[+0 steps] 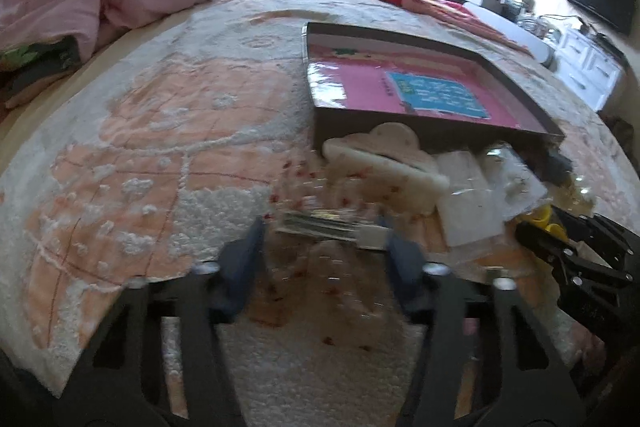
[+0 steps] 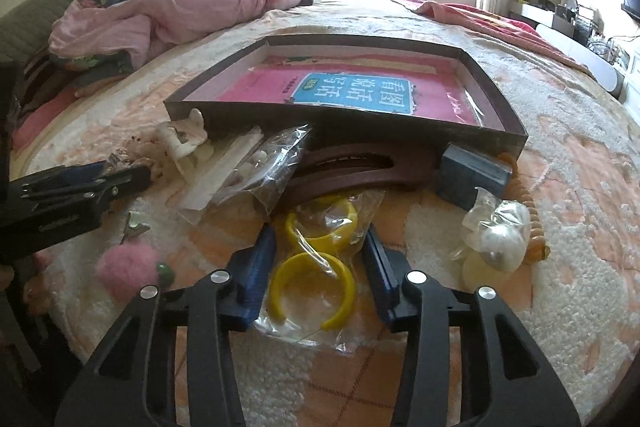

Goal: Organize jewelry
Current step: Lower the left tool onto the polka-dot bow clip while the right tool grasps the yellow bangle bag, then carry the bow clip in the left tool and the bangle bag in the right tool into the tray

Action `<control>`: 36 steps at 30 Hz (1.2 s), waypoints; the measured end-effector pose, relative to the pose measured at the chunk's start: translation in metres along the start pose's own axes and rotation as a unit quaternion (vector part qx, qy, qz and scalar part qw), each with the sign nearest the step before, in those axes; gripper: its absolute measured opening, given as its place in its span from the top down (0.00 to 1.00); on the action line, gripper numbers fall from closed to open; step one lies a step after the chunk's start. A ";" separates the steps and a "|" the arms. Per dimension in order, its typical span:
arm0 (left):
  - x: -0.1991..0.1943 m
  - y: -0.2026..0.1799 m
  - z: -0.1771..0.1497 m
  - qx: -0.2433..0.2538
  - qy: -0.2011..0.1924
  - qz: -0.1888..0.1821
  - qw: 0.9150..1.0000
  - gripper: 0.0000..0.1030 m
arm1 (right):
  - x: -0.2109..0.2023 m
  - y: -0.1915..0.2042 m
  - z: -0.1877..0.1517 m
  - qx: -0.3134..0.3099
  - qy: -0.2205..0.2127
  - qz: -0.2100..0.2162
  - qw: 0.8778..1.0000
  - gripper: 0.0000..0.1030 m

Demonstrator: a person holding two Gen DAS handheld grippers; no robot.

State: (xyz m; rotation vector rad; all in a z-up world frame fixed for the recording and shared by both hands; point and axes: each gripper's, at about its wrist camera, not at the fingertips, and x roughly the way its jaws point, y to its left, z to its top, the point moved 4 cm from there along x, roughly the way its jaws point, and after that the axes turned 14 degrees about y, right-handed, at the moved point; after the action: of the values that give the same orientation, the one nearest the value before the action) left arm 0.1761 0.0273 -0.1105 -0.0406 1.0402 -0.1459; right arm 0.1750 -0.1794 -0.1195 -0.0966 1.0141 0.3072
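1. Jewelry lies loose on the bedspread in front of the shallow box; inside the box only a pink book shows, so by the look of it no piece is sorted in yet and nearly all the work remains.
2. Pieces waiting outside the box: a bag of yellow bangles, a brown hair clip, a small blue case, a bagged pearly piece, a clear bag of white beads, a white claw clip and a pink fuzzy ball.
3. Right gripper has its fingers spread wide on either side of the bangle bag, not closed on it.
4. Left gripper holds its fingers apart, with a blurred clear, red-dotted item spanning between the tips; whether they pinch it cannot be told.
5. Near wall of the box stands as a lip right behind the pile, so each piece probably has to be lifted over it.
6. Room is tight: items crowd and overlap, and the grippers sit near each other. Open bedspread lies to the left and toward the camera.
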 end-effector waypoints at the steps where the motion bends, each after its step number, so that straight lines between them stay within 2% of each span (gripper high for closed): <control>1: -0.001 -0.001 -0.001 0.005 -0.001 0.002 1.000 0.62 | -0.001 -0.001 -0.001 0.001 0.000 0.004 1.000 0.61; 3: -0.003 -0.004 -0.004 0.010 0.000 0.007 1.000 0.65 | -0.005 -0.003 -0.003 0.006 -0.001 0.010 1.000 0.62; 8: -0.021 -0.007 -0.008 0.013 -0.017 0.000 1.000 0.66 | -0.017 -0.005 -0.009 0.013 -0.009 0.027 1.000 0.63; 18: -0.059 -0.014 -0.006 -0.011 -0.042 0.003 0.999 0.66 | -0.056 -0.009 -0.009 0.004 -0.065 0.027 0.998 0.63; 26: -0.082 -0.028 0.011 -0.009 -0.069 0.006 0.998 0.66 | -0.072 -0.027 0.004 0.013 -0.097 0.013 0.995 0.63; 36: -0.085 -0.053 0.044 0.006 -0.093 -0.009 0.996 0.66 | -0.085 -0.059 0.027 0.031 -0.119 -0.009 0.992 0.63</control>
State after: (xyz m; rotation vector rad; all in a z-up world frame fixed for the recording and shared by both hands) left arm 0.1665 -0.0144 -0.0105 -0.0518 0.8534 -0.1604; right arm 0.1732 -0.2476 -0.0371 -0.0125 0.7858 0.2636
